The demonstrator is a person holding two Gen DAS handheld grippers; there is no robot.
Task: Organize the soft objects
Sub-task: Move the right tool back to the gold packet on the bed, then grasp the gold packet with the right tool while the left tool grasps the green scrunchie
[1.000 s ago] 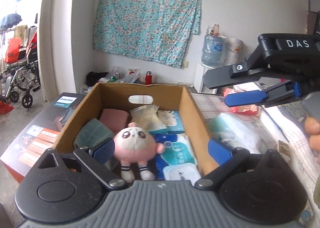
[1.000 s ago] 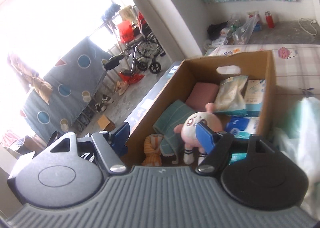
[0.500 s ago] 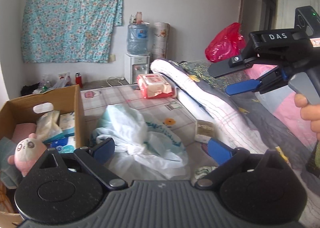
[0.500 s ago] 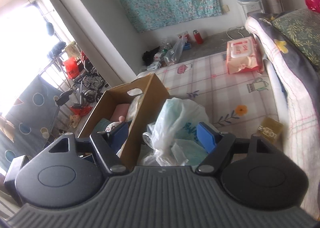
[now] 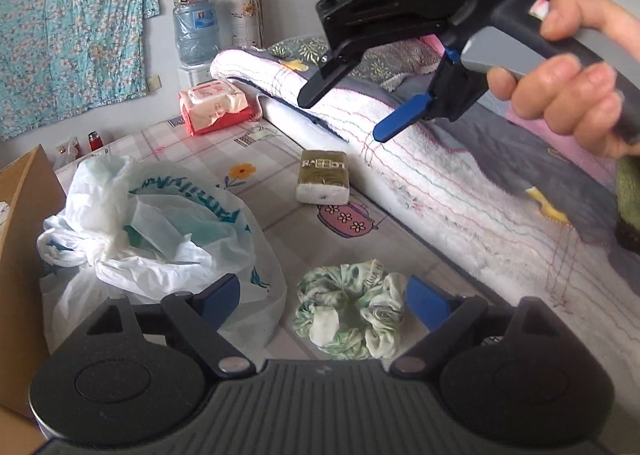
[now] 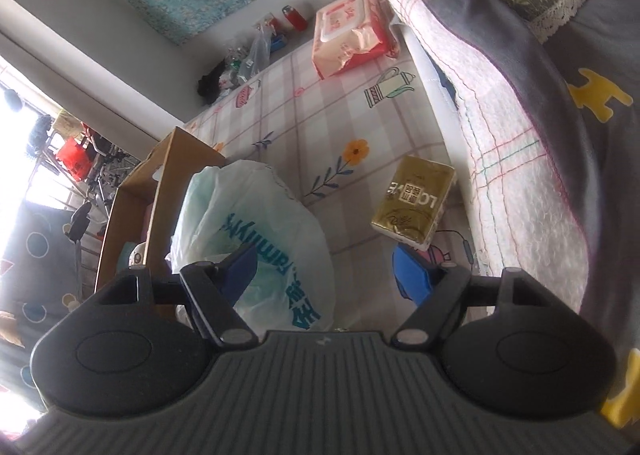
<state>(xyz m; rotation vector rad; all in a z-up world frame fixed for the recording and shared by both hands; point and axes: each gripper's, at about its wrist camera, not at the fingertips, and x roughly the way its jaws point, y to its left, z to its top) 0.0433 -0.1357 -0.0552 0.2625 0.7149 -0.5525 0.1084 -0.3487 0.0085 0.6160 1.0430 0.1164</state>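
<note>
A green and white scrunchie [image 5: 348, 311] lies on the patterned bed sheet between the fingers of my open, empty left gripper [image 5: 324, 297]. My right gripper [image 5: 348, 111] hangs open and empty above the bed, over a gold tissue pack [image 5: 323, 176]. In the right wrist view the right gripper [image 6: 328, 269] points down at that gold tissue pack [image 6: 414, 201] and a white plastic bag [image 6: 256, 231]. The bag also shows in the left wrist view [image 5: 148, 223]. The cardboard box [image 6: 158, 183] stands left of the bag.
A red and white wet-wipe pack [image 5: 216, 105] lies farther back on the sheet. A folded quilt and blanket [image 5: 460, 171] run along the right side. A water dispenser [image 5: 196, 35] stands by the far wall.
Both grippers swung right, away from the cardboard box with the pink plush toy, to the bed sheet. The left gripper now sits low around the scrunchie. Both stay open.
</note>
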